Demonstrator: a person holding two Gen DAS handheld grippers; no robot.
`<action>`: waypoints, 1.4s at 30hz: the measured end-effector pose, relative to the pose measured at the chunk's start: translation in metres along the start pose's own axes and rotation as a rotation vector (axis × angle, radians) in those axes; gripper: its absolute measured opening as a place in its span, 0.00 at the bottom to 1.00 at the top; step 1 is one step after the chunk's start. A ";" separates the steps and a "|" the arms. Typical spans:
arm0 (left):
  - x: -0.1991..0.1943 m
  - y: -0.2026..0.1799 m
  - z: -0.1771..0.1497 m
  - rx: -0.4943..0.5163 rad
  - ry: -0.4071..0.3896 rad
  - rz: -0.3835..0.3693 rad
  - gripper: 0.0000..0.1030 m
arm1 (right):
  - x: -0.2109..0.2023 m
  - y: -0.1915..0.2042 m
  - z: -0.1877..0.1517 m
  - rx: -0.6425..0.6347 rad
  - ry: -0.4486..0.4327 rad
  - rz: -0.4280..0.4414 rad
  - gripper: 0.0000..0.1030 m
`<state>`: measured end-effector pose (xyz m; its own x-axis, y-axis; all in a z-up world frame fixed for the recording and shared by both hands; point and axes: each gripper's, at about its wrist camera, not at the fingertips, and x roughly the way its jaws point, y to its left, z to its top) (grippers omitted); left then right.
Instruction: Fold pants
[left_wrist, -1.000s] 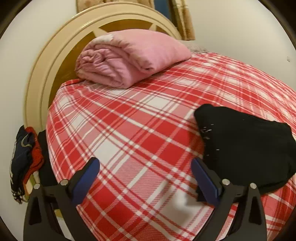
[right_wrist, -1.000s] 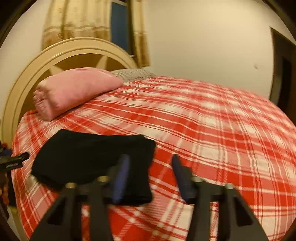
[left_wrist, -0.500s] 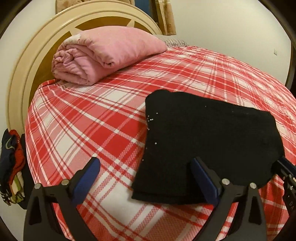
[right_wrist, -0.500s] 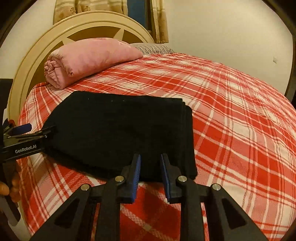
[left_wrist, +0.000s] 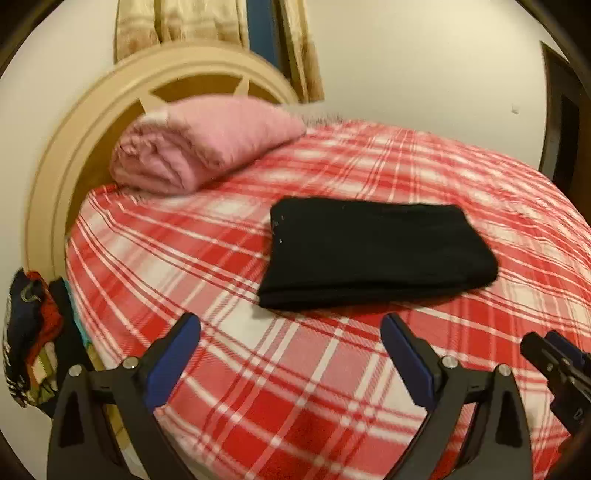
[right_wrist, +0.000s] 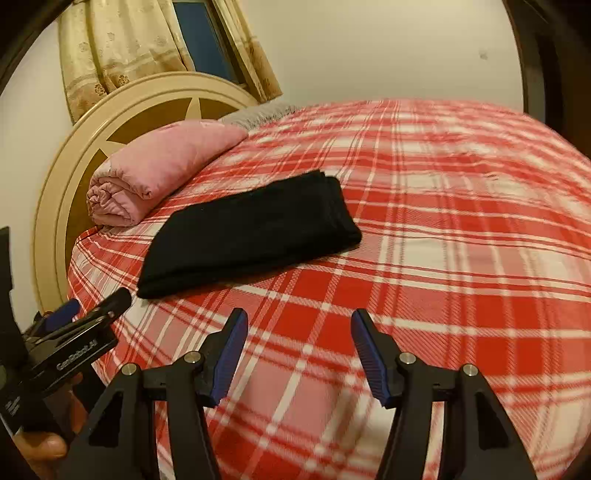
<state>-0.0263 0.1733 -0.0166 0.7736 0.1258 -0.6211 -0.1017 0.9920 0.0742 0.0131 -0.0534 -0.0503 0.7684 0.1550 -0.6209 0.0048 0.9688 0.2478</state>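
Note:
The black pants (left_wrist: 373, 254) lie folded into a thick rectangle on the red plaid bed (left_wrist: 258, 369), also seen in the right wrist view as a black folded stack (right_wrist: 247, 232). My left gripper (left_wrist: 291, 336) stands open a short way in front of the pants, with nothing between its fingers. My right gripper (right_wrist: 299, 328) is also in front of the pants, clear of them, and its jaws are opening with only bedspread between them. The left gripper (right_wrist: 92, 314) shows at the left edge of the right wrist view, a hand below it.
A rolled pink blanket (left_wrist: 199, 147) lies against the cream round headboard (left_wrist: 55, 177) behind the pants. Dark and red clothes (left_wrist: 29, 332) hang off the bed's left side. Curtains (right_wrist: 122, 51) and a window are behind. The plaid bedspread (right_wrist: 461, 221) stretches to the right.
Both grippers have pulled back from the pants, which now lie farther off. The right gripper's jaws, nearly shut before, have spread apart. The left gripper stays open.

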 end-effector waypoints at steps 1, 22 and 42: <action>-0.009 0.001 -0.001 -0.001 -0.010 0.007 1.00 | -0.008 0.002 0.000 -0.004 -0.016 -0.001 0.58; -0.131 0.002 -0.007 0.023 -0.267 -0.057 1.00 | -0.192 0.038 -0.017 -0.049 -0.470 -0.095 0.66; -0.141 -0.007 -0.010 0.053 -0.291 -0.044 1.00 | -0.201 0.033 -0.019 -0.035 -0.494 -0.091 0.66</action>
<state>-0.1412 0.1489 0.0629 0.9240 0.0719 -0.3755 -0.0378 0.9945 0.0974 -0.1531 -0.0485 0.0686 0.9771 -0.0324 -0.2105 0.0710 0.9813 0.1788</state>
